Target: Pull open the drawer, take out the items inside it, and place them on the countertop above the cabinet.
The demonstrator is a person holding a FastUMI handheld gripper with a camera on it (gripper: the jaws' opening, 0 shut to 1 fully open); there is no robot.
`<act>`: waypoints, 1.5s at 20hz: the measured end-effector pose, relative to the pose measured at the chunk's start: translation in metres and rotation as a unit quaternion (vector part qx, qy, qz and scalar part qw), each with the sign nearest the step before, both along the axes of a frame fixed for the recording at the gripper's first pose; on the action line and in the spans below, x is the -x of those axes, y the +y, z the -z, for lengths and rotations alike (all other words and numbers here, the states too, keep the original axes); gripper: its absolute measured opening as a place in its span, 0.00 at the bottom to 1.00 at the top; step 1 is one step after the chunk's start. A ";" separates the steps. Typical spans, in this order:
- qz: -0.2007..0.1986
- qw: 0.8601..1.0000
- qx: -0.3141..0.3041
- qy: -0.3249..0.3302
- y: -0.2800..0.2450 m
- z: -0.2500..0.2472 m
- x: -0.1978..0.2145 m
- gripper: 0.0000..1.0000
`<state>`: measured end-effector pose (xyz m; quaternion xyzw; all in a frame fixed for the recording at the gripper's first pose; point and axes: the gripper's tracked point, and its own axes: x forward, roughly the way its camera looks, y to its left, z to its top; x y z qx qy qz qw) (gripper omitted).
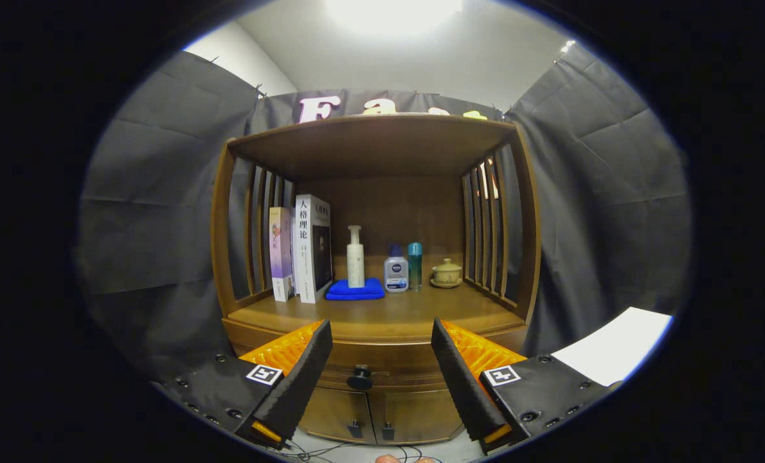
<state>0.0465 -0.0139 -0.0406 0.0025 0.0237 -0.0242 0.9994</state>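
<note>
The drawer (pixel 382 360) is seen shut beneath the surface (pixel 382 315) of the wooden cabinet (pixel 376 148), its dark knob (pixel 360 378) lying between the fingers of the tool (pixel 381 337), which is held wide open and empty. The opening step is judged not yet begun; the knob must be approached and pinched. Contents are hidden. On the surface, books (pixel 302 247), a pump bottle (pixel 355 257) on a blue cloth (pixel 355 290), two bottles (pixel 405 267) and a lidded cup (pixel 447 272) are ranged.

Closed drawer, contents hidden

The shut drawer (pixel 382 363) hides whatever is inside; the spread fingers (pixel 305 373) cover both its ends, leaving the knob (pixel 360 377) visible between them, and the cabinet doors (pixel 382 415) run off below.
</note>
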 end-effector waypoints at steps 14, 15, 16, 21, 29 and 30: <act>0.004 0.998 -0.019 0.061 -0.006 0.068 -0.061 0.98; 0.002 0.997 -0.018 0.068 -0.004 0.076 -0.066 0.98; 0.000 0.997 -0.016 0.075 -0.001 0.085 -0.072 0.98; -0.011 0.995 -0.008 0.103 0.016 0.120 -0.089 0.97; -0.003 0.992 0.005 0.123 0.014 0.152 -0.093 0.96; -0.003 0.992 0.004 0.124 0.015 0.153 -0.094 0.96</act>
